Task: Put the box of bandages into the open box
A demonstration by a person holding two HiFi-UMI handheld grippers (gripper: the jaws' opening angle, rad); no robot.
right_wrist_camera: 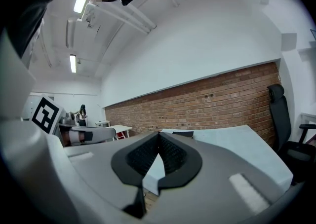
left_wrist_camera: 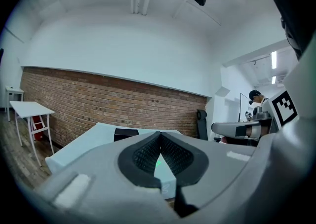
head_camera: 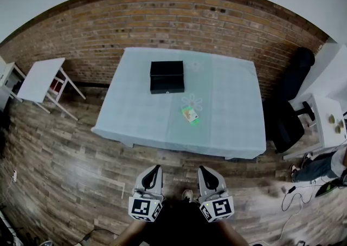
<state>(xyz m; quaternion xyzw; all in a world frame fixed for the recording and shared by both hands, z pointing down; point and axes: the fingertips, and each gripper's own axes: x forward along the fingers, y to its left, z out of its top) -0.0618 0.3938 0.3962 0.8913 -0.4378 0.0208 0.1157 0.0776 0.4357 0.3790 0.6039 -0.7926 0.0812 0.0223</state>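
The box of bandages [head_camera: 190, 114], small, pale and green, lies on the light blue table [head_camera: 233, 109] just right of its middle. Behind it, toward the brick wall, stands the open black box [head_camera: 167, 76], also visible in the left gripper view [left_wrist_camera: 125, 132] and the right gripper view [right_wrist_camera: 183, 133]. Both grippers hang well short of the table, over the wooden floor. My left gripper [head_camera: 154, 170] [left_wrist_camera: 160, 134] is shut, its tips touching with nothing between them. My right gripper [head_camera: 203, 171] [right_wrist_camera: 159, 134] is shut and empty too.
A white side table [head_camera: 40, 79] stands at the left by the brick wall [head_camera: 162, 17]. A black office chair [head_camera: 287, 115] sits at the table's right end, with a white desk [head_camera: 331, 120] and a person's legs [head_camera: 322, 164] beyond it.
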